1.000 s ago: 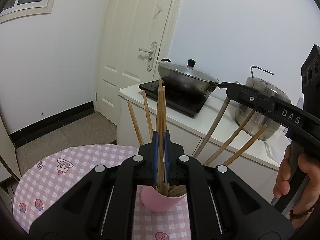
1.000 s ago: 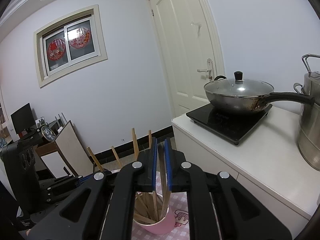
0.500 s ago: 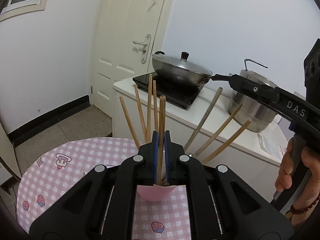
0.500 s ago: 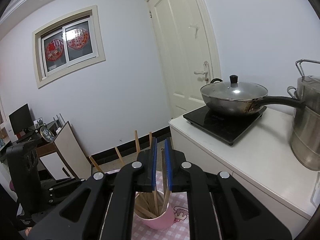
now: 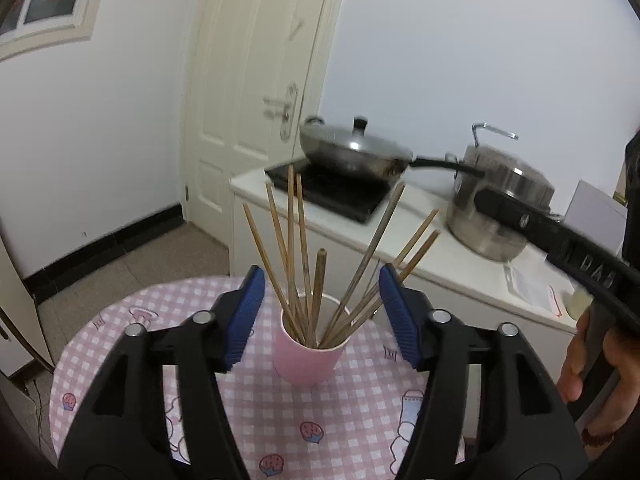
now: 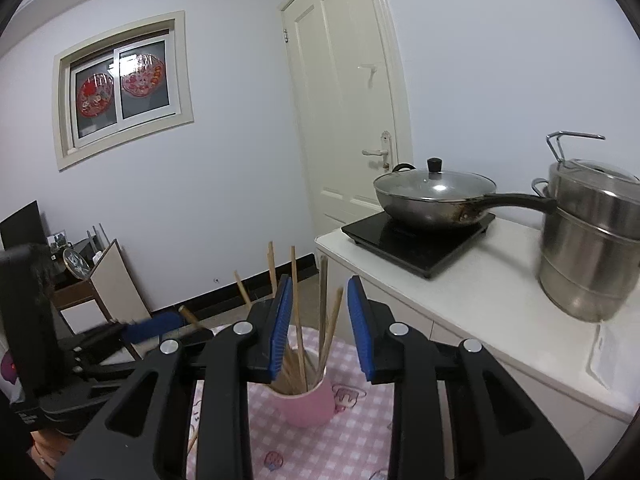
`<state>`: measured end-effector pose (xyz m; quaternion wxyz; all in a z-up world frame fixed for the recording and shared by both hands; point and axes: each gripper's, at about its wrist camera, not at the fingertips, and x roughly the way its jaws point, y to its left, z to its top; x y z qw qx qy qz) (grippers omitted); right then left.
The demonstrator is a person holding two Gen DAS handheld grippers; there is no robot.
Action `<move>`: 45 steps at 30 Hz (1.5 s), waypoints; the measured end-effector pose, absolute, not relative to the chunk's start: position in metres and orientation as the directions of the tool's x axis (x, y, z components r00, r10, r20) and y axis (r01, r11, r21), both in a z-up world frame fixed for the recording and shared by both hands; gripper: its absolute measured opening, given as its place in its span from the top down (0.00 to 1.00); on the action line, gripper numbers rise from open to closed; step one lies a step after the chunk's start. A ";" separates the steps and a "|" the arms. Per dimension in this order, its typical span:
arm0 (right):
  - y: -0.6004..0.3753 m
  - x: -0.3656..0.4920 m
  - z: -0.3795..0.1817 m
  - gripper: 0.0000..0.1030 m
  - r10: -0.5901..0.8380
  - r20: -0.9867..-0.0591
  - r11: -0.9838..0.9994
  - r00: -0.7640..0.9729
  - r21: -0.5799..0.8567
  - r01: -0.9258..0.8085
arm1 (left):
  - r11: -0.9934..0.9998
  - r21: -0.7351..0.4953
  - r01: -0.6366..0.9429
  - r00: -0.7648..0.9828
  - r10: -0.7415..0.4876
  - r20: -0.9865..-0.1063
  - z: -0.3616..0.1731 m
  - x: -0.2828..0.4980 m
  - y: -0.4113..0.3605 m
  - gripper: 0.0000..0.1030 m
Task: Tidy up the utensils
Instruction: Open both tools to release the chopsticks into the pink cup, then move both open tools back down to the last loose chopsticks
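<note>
**A:** Checking the left tongs (image 5: 322, 292) first: just been opening, blue pads (image 5: 246, 312) now standing wide on either side of the chopsticks (image 5: 304, 272), gripping nothing. Seeing the same?

**B:** Yep. Right tongs (image 6: 316, 320) also just been opening, though standing narrower, pads (image 6: 280, 328) parted with a few sticks (image 6: 325, 320) rising in the gap but not getting pinched. Holding nothing either.

**A:** And the sticks themselves: all sitting in the pink cup (image 5: 306, 360), fanning out in two loose bunches, one leaning left, one leaning right, plus one shorter thick stick (image 5: 318, 288) standing near upright in the middle.

**B:** Cup (image 6: 308, 404) standing upright on the pink checked surface (image 5: 352, 412) with the little cupcake prints, just ahead of both tongs.

**A:** Also catching the right tongs' black body (image 5: 560, 240) coming in from the right edge of the left view, hand (image 5: 592, 360) wrapped round its handle.

**B:** Further back: white counter (image 6: 480, 300) carrying a black induction hob (image 6: 420, 240), lidded wok (image 6: 432, 196) on top, steel steamer pot (image 6: 588, 248) beside it. Cream door (image 6: 344, 100) behind, window (image 6: 124, 84) with red paper cuttings up on the wall.
</note>
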<state>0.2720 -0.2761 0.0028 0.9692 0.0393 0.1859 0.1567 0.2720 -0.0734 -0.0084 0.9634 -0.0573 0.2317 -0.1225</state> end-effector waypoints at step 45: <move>-0.115 0.277 -0.166 0.68 0.355 -0.733 0.920 0.581 0.161 -0.358 | 0.990 -0.131 0.053 0.601 -0.137 -0.787 -0.153 0.264 0.060 0.40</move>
